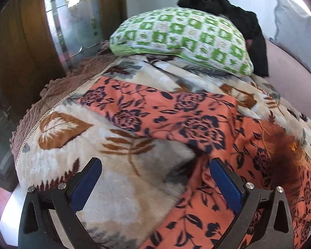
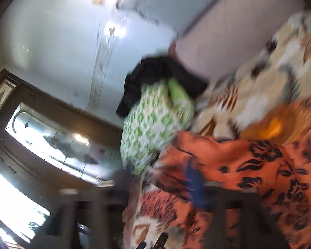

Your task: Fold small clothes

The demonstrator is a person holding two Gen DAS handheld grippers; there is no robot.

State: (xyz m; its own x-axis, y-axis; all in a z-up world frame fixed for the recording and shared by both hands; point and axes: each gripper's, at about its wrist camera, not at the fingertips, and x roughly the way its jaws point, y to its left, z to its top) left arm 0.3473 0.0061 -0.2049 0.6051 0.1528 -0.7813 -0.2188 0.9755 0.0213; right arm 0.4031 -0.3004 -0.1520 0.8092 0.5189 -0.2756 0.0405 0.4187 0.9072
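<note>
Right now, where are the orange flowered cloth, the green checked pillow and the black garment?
orange flowered cloth (image 1: 176, 116): left wrist view, on its flat middle.
green checked pillow (image 1: 182, 37): left wrist view, on its top face.
black garment (image 1: 250, 27): left wrist view, on the part draped behind the pillow.

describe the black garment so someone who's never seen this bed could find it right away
Start at the cream leaf-print blanket covering the bed, then go to the green-and-white checked pillow at its far end. The black garment lies crumpled behind and beside that pillow. It is the only plain dark cloth; the orange floral garment nearer the left gripper is patterned.
</note>
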